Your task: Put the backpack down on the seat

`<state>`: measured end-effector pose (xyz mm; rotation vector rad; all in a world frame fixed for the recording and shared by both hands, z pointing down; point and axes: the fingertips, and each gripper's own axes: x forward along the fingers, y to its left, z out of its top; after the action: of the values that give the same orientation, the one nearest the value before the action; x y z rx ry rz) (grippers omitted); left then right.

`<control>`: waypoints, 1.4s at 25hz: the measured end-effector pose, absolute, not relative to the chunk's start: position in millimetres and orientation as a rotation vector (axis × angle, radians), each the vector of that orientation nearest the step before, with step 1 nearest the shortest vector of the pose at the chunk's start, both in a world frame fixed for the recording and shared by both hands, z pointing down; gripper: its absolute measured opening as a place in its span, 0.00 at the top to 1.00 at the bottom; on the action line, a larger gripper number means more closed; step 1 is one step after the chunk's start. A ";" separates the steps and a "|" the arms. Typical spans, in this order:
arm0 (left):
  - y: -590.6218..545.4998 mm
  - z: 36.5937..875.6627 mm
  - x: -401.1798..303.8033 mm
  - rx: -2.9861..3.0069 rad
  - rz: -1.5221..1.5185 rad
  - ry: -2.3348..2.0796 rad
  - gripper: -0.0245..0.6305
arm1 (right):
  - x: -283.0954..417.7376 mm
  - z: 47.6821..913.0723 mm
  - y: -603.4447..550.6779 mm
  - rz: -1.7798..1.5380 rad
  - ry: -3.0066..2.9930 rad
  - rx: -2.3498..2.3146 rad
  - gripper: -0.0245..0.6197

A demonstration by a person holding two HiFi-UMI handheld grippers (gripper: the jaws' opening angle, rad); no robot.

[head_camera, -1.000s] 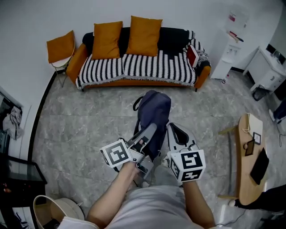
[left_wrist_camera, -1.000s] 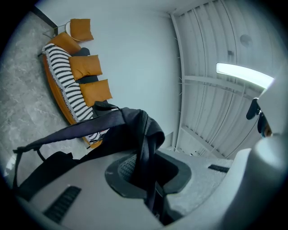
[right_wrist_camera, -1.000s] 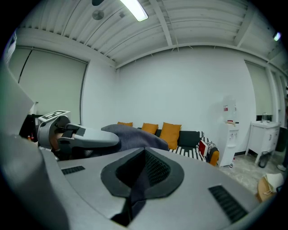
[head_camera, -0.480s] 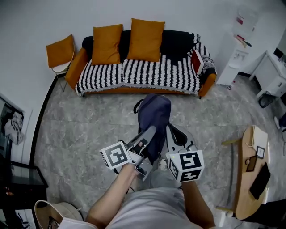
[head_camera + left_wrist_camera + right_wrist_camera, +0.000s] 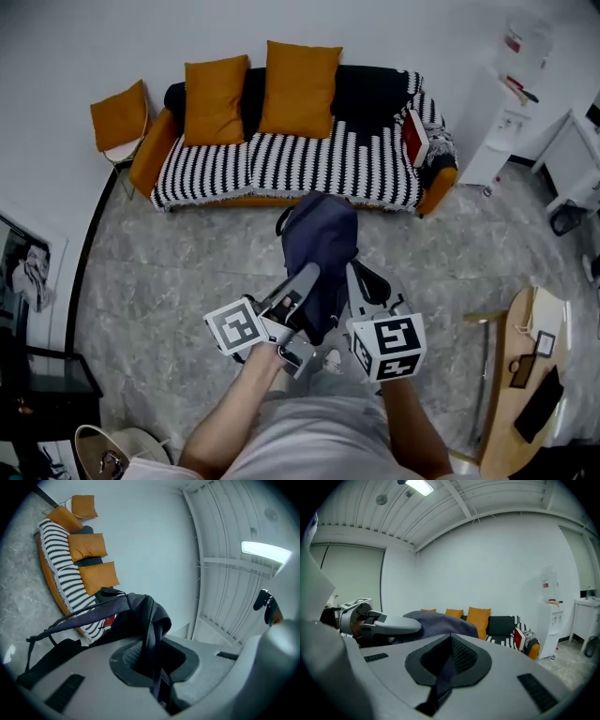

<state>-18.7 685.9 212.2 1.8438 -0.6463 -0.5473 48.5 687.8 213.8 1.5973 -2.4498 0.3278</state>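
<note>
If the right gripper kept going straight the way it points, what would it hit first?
Probably the sofa, near its striped seat; the backpack clamped in the right gripper would travel along. Depth is unclear.

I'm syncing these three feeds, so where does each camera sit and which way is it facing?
Head view: on the head, steeply down at backpack, sofa; forearms, left gripper, right gripper show.
Left gripper view: on left gripper, along jaws shut on backpack strap.
Right gripper view: on right gripper, likewise, facing sofa.
Shared: backpack, sofa.
</note>
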 end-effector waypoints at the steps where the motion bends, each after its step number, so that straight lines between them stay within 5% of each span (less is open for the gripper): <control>1: 680.5 211.8 -14.8 1.844 -0.548 -0.648 0.91 | 52.4 213.5 682.3 0.328 -2.454 1.595 0.96; 19: 607.9 224.5 4.5 1.796 -0.552 -0.668 0.91 | 73.6 220.8 610.2 0.337 -2.473 1.567 0.96; 35: 432.7 251.2 -11.9 1.767 -0.503 -0.630 0.91 | 56.8 239.1 435.4 0.373 -2.391 1.593 0.96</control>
<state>-11.9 432.7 251.2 1.7668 -0.6295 -0.5030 56.8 435.4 239.1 1.5933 -2.3911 0.3731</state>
